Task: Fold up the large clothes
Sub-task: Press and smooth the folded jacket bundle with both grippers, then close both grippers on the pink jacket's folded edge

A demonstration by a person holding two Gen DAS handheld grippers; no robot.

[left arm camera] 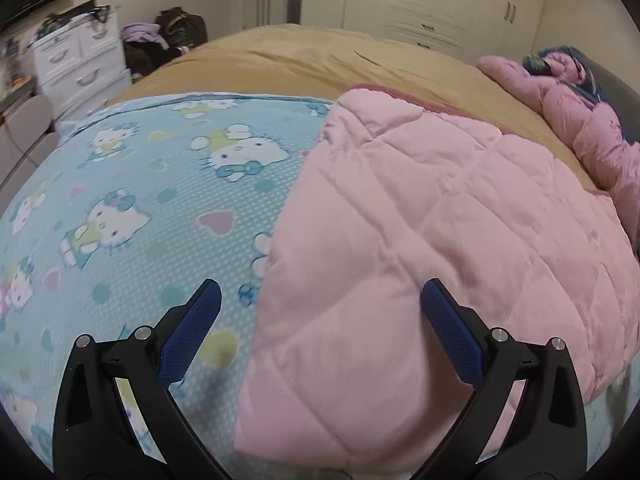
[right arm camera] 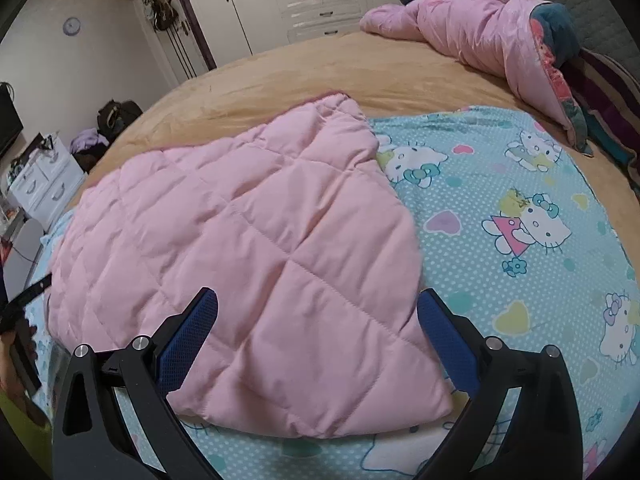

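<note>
- Pink quilted garment (left arm camera: 420, 240) was seen lying flat on a blue cat-print sheet (left arm camera: 140, 200) spread over the bed (left arm camera: 320, 60), its far end reaching onto the tan cover.
- In the right wrist view the same garment (right arm camera: 260, 260) was shown with its near hem towards the camera and its right edge running diagonally across the sheet (right arm camera: 520, 220).
- The left gripper (left arm camera: 320, 292) was held with its 2 fingers spread wide and nothing between them, above the garment's left edge.
- The right gripper (right arm camera: 316, 300) was likewise held spread and empty, over the near hem.
- The step in hand was judged to be taking hold of the near edge or corners for a fold.
- A good grasp was judged to need all layers of the padded cloth pinched, without the sheet beneath being caught.
- Both corners would best be lifted together, so that the fold stayed square.
- A second pink padded item (right arm camera: 480, 12) lay crumpled near the headboard, well apart.
</note>
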